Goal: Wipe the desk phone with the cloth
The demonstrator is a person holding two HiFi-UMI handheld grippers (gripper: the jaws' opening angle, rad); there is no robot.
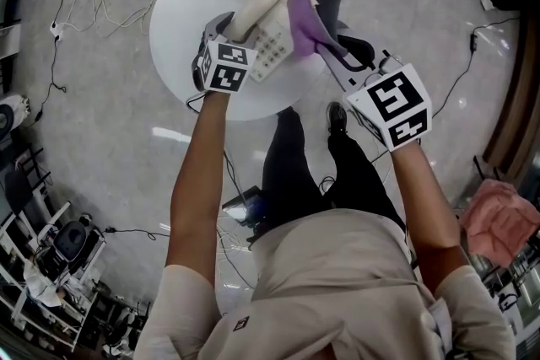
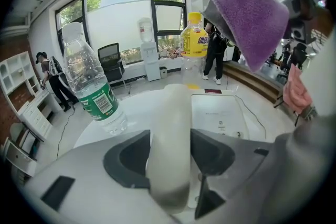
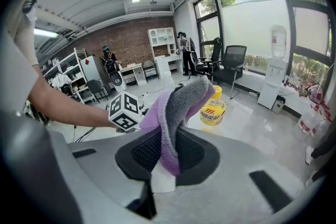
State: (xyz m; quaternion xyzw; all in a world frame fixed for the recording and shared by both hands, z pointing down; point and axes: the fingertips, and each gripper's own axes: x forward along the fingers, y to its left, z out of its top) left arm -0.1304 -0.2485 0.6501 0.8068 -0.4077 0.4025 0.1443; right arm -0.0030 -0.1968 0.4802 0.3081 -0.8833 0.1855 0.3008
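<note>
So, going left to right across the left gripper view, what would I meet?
First the water bottle → handset → cloth.

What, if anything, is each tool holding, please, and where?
The right tool grips the purple cloth near its lower end. The left tool straddles the handset mid-length; whether it presses cannot be told.
</note>
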